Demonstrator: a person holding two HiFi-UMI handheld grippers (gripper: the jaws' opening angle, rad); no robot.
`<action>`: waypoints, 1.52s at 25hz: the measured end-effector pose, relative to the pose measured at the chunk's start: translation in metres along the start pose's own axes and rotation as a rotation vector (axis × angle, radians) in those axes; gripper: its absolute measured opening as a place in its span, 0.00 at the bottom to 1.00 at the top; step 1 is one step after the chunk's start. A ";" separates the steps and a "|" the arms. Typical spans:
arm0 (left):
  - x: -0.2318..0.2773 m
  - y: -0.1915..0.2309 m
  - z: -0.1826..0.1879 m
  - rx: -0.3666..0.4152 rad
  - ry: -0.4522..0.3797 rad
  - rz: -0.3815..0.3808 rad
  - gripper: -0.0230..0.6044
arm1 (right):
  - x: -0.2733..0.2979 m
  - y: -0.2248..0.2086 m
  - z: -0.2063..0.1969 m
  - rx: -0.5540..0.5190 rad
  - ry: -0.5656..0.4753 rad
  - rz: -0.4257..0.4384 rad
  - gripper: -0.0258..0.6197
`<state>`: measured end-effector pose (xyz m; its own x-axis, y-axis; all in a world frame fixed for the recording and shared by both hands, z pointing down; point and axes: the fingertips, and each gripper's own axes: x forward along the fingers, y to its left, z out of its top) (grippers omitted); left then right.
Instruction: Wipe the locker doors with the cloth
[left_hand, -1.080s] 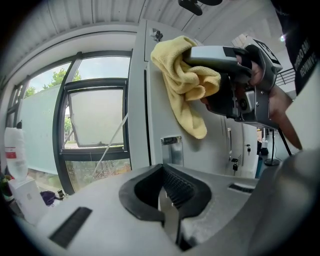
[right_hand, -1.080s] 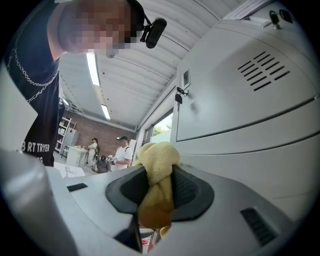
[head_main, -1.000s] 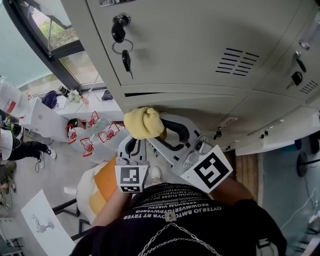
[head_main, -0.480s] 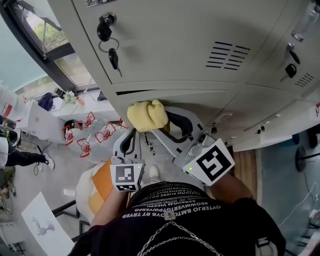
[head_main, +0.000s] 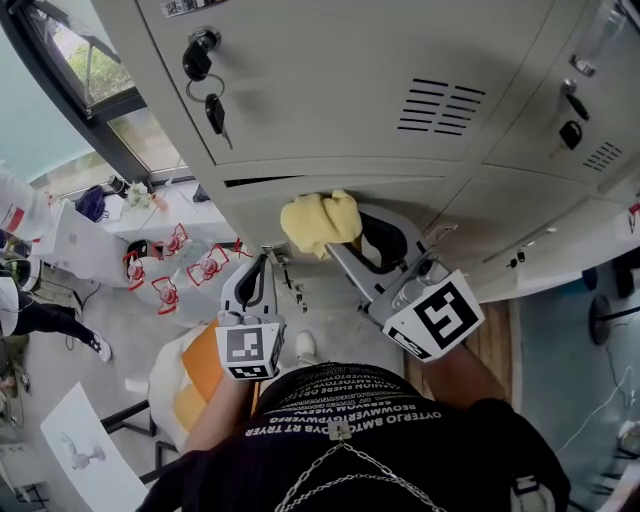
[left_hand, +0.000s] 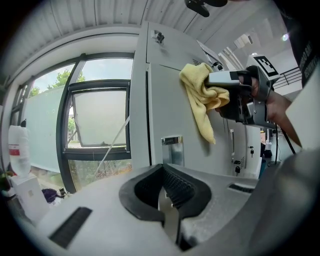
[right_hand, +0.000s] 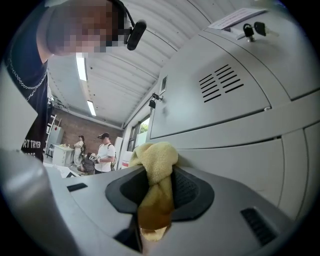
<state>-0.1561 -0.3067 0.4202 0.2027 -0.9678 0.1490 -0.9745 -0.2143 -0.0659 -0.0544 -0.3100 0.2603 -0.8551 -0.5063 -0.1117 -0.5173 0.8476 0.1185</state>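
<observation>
In the head view, the right gripper (head_main: 352, 232) reaches up toward the grey lockers with its jaws clamped on a bunched yellow cloth (head_main: 320, 222). The cloth lies against the lower locker door (head_main: 420, 205), close under that door's top edge and just below the seam beneath the vented upper door (head_main: 330, 90). A bunch of keys (head_main: 208, 85) hangs from the lock near the upper door's left edge, well apart from the cloth. The left gripper (head_main: 262, 264) hangs lower and to the left, clear of the lockers and of the cloth. In the left gripper view, the left gripper (left_hand: 167, 192) has its jaws closed together with nothing between them. Beyond them the cloth (left_hand: 201, 95) drapes down from the right gripper (left_hand: 239, 95) against the flat locker face (left_hand: 165, 110), with a window (left_hand: 95, 125) to the left. In the right gripper view, the right gripper (right_hand: 156, 199) pinches the cloth (right_hand: 156, 165) tightly. A knot of cloth bulges above the jaws and a tail hangs below, right beside the lower door (right_hand: 240, 160) and under the upper door's vent slats (right_hand: 225, 80). Several people (right_hand: 104, 152) stand far off in the room behind.
</observation>
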 end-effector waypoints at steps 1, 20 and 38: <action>0.000 0.000 0.000 -0.003 0.001 0.001 0.04 | -0.002 -0.003 0.000 -0.002 0.000 -0.006 0.22; -0.008 -0.040 -0.007 -0.015 0.036 -0.023 0.04 | -0.065 -0.066 0.002 -0.024 0.025 -0.165 0.22; -0.037 -0.086 -0.013 -0.031 0.042 -0.010 0.04 | -0.118 -0.100 -0.015 -0.013 0.114 -0.297 0.22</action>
<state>-0.0806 -0.2507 0.4329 0.2094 -0.9591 0.1903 -0.9750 -0.2196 -0.0341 0.0976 -0.3375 0.2765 -0.6645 -0.7466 -0.0326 -0.7448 0.6581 0.1102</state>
